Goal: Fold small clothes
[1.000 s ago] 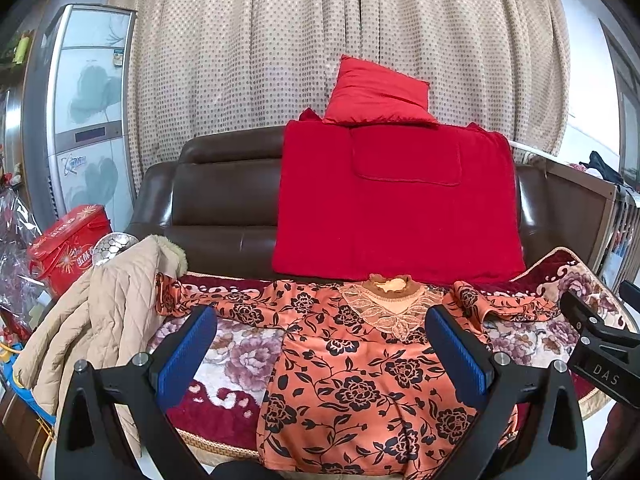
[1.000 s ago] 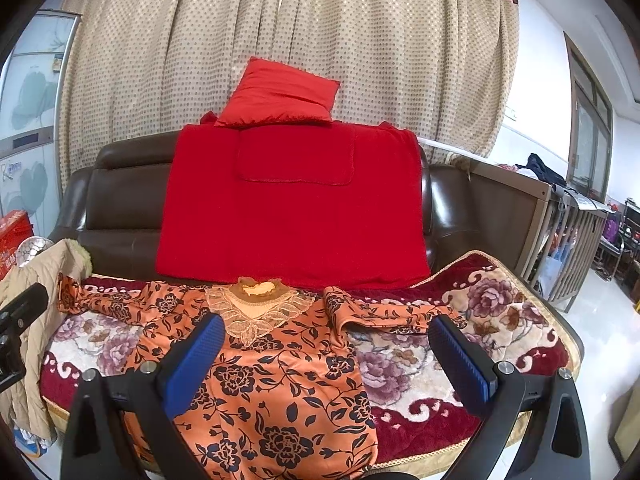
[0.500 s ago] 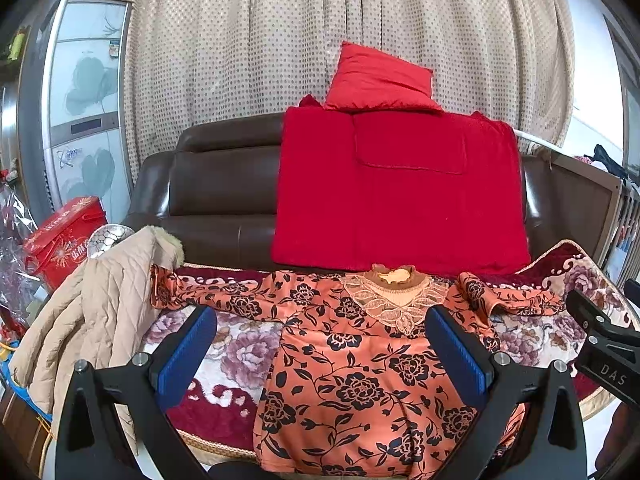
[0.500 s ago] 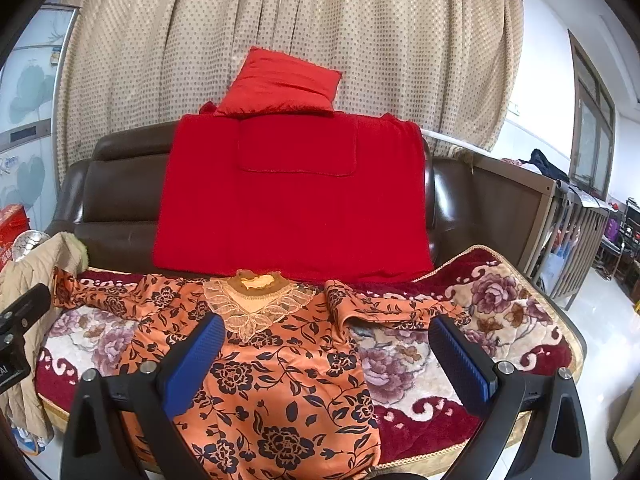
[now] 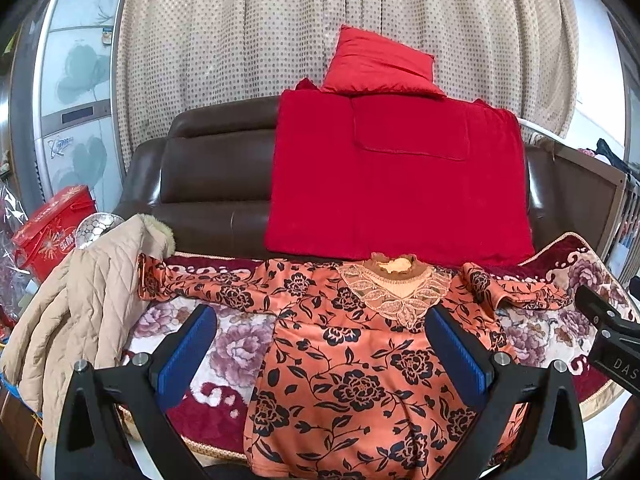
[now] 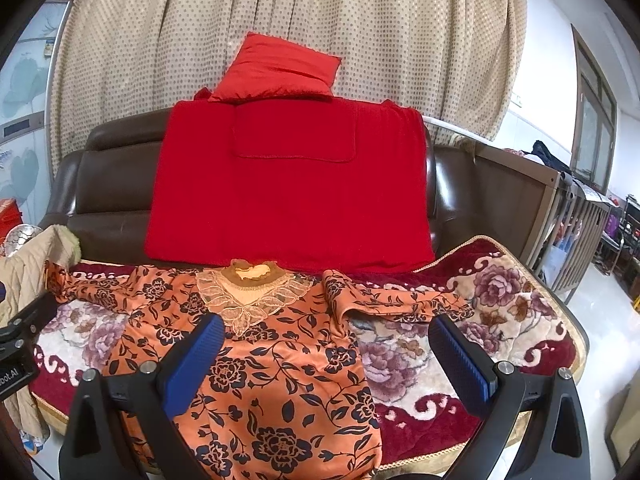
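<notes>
Both sets of fingers are hanging wide apart with nothing between them. The left gripper (image 5: 320,344) is hovering over the front edge of the sofa seat, blue pads either side of the orange floral blouse (image 5: 360,360), which is lying straight ahead at 12 o'clock, spread flat on the rose-patterned blanket (image 6: 500,300). Its long axis is running from the hem nearest the fingers up to the lace collar (image 5: 396,292) by the backrest, sleeves stretching out toward 9 and 3 o'clock.

The right gripper (image 6: 324,348) is sitting further along, so the body is falling at its 10 to 11 o'clock and the right sleeve (image 6: 396,300) is lying dead ahead. I'd guess each sleeve is going to the hand on its own side.

Both grippers are pointing level and forward, slightly above the fabric, not touching it. A beige quilted coat (image 5: 80,304) is crowding the left sleeve's cuff.
</notes>
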A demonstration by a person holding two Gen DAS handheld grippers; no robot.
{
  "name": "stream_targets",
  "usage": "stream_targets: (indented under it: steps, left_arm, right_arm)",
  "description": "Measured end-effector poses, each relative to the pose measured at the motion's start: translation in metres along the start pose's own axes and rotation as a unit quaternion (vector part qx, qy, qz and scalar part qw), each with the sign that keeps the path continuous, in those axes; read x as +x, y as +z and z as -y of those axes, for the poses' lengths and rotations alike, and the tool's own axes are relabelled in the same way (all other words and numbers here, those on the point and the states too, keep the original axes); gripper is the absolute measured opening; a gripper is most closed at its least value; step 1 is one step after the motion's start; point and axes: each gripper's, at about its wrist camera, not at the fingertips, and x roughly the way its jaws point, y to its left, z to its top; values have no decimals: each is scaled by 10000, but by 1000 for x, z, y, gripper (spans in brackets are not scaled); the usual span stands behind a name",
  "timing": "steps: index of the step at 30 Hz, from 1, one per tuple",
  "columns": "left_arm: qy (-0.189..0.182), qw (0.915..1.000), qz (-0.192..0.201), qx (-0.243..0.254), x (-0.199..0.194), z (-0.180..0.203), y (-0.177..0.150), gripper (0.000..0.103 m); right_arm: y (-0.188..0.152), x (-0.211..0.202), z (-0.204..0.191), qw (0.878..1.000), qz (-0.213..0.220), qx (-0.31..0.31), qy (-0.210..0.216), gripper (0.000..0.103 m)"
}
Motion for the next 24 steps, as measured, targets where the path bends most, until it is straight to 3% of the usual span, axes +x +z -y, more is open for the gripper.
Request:
stream_targets:
  steps: [8, 24]
  left_arm:
    - [-54, 10000, 49, 31, -2, 3, 3, 103]
    - [-171, 9996, 198, 98, -28, 4, -3, 103]
  right_arm:
    - [1, 5, 1, 9996, -204, -190, -86, 103]
    - [6, -28, 9, 9999, 0, -134, -71, 103]
